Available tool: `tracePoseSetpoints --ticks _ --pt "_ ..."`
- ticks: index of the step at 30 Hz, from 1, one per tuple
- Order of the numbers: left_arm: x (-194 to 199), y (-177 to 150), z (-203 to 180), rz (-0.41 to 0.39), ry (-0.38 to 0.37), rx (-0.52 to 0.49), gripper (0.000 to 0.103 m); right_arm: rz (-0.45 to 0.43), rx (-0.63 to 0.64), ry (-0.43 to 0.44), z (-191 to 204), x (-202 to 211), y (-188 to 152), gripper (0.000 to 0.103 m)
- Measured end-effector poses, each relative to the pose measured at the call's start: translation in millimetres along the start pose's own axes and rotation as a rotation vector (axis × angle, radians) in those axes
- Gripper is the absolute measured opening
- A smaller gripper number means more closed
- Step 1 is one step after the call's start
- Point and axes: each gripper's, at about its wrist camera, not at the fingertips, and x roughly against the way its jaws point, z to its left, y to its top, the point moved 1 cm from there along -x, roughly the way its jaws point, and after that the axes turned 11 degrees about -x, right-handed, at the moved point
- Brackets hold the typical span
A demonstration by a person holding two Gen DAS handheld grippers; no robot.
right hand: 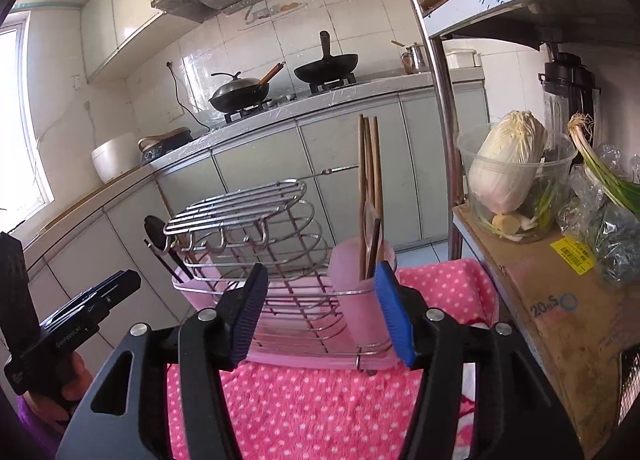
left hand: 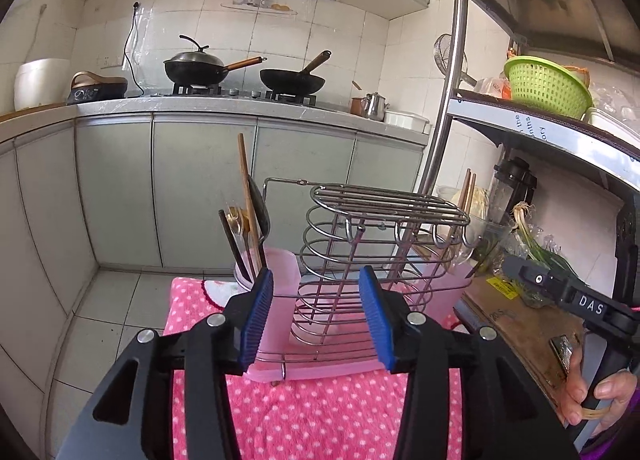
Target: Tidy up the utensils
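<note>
A steel wire utensil rack (left hand: 360,244) (right hand: 256,244) stands in a pink plastic tray (left hand: 320,370) on a pink dotted towel (left hand: 312,416) (right hand: 312,412). A pink cup (left hand: 280,272) at the rack's left end holds chopsticks, spoons and a dark ladle (left hand: 244,228). The other pink cup (right hand: 360,300) holds wooden chopsticks (right hand: 370,180). My left gripper (left hand: 316,318) is open and empty, just short of the rack. My right gripper (right hand: 320,316) is open and empty, also just short of the rack. Each gripper shows at the edge of the other view.
A metal shelf unit (left hand: 540,132) stands to the right, with a green basket (left hand: 548,84), a cabbage in a clear tub (right hand: 508,172), scallions (right hand: 600,168) and a blender (right hand: 568,92). Behind are a counter (left hand: 240,106), two woks (left hand: 292,80) and a tiled floor.
</note>
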Motion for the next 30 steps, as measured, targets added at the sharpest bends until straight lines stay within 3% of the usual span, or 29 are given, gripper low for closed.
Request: tracePoseSetpoints --ticks 4,11,30 --pt "9.0 -8.4 -4.5 0.03 0.005 0.015 0.053 0.04 0.009 -0.011 3.6 3.1 -19.3 0.06" --pt "16.1 -23.4 -8.3 0.088 0.011 0.06 0.054 0.095 0.024 -0.037 8.4 8.9 -42.5 0.06" --pt "23.3 -34.0 -32.0 0.168 0.041 0.017 0.054 0.08 0.083 -0.084 23.4 28.4 -62.8 0.061"
